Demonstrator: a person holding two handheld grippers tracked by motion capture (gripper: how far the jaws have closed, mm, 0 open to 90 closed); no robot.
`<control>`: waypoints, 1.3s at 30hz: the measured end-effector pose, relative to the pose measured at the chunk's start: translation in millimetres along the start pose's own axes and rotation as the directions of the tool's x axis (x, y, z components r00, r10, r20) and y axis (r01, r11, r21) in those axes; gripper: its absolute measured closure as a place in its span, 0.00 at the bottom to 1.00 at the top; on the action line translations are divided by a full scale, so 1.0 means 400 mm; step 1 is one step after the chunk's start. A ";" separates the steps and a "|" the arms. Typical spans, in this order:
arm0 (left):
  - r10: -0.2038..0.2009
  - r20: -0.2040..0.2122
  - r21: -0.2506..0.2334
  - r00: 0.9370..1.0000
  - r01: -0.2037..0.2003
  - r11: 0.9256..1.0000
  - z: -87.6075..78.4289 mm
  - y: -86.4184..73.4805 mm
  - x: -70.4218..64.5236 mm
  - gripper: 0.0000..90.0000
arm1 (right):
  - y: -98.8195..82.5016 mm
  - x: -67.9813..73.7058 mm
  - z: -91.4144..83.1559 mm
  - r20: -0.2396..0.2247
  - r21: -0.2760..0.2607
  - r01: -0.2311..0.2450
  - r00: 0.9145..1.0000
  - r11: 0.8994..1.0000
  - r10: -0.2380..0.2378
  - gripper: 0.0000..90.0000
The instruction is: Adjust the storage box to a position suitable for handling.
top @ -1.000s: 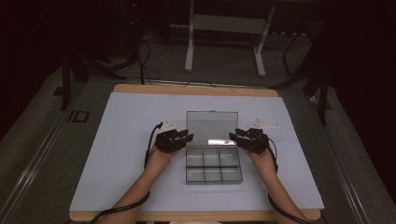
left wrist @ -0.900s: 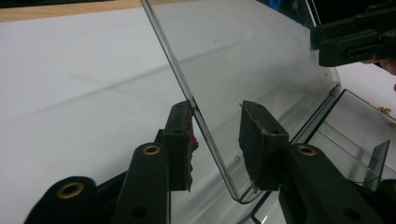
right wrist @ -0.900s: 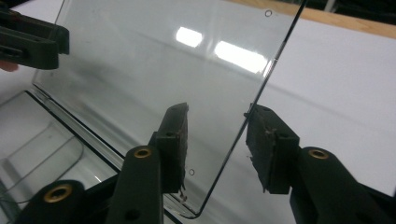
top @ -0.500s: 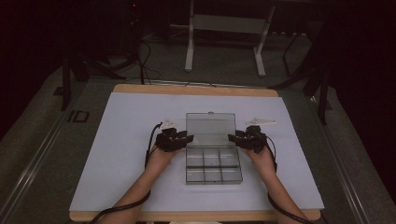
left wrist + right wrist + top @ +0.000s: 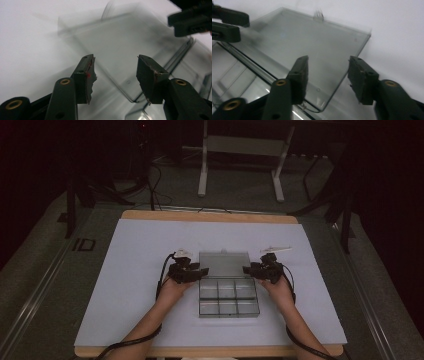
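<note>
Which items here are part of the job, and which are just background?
In the job:
- clear compartment box, its lid folded open flat on the mat
- left gripper and right gripper, one at each side edge of the lid, jaws just been opening, pads not pressing on it

Just about:
- white mat
- wooden table edge
- metal stand on the floor beyond

White mat (image 5: pixel 125 285) covers the wooden table (image 5: pixel 210 216); metal stand (image 5: pixel 240 160) behind it.

Blurred far edge of the clear lid (image 5: pixel 120 37), left gripper view.
</note>
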State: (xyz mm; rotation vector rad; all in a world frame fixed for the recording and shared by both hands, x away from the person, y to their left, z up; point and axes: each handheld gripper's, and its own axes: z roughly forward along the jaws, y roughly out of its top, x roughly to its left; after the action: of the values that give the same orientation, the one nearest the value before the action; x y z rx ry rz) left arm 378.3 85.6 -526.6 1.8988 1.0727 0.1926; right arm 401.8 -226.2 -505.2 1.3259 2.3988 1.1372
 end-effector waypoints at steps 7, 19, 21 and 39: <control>-0.006 -0.002 -0.010 1.000 0.006 1.000 0.000 -0.003 0.001 0.54 | -0.003 0.008 0.006 0.033 -0.010 0.007 0.999 1.000 -0.007 0.56; 0.035 0.008 -0.032 0.999 -0.035 0.999 -0.021 0.010 -0.007 0.34 | 0.007 0.001 -0.014 0.025 -0.038 0.024 0.999 0.999 -0.023 0.48; 0.035 0.024 -0.039 0.999 -0.034 0.999 -0.024 0.013 -0.008 0.26 | 0.010 0.000 -0.021 0.031 -0.044 0.034 0.999 0.998 -0.032 0.46; 0.093 0.003 -0.039 0.996 -0.093 0.995 -0.080 0.004 -0.019 0.03 | -0.009 -0.025 -0.092 0.024 -0.061 0.111 0.994 0.992 -0.110 0.38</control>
State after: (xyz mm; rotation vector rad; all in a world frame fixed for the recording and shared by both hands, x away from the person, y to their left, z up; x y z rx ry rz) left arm 357.9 100.1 -505.1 1.9147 0.9709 0.2601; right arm 387.6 -255.0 -484.3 1.1650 2.3686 1.1525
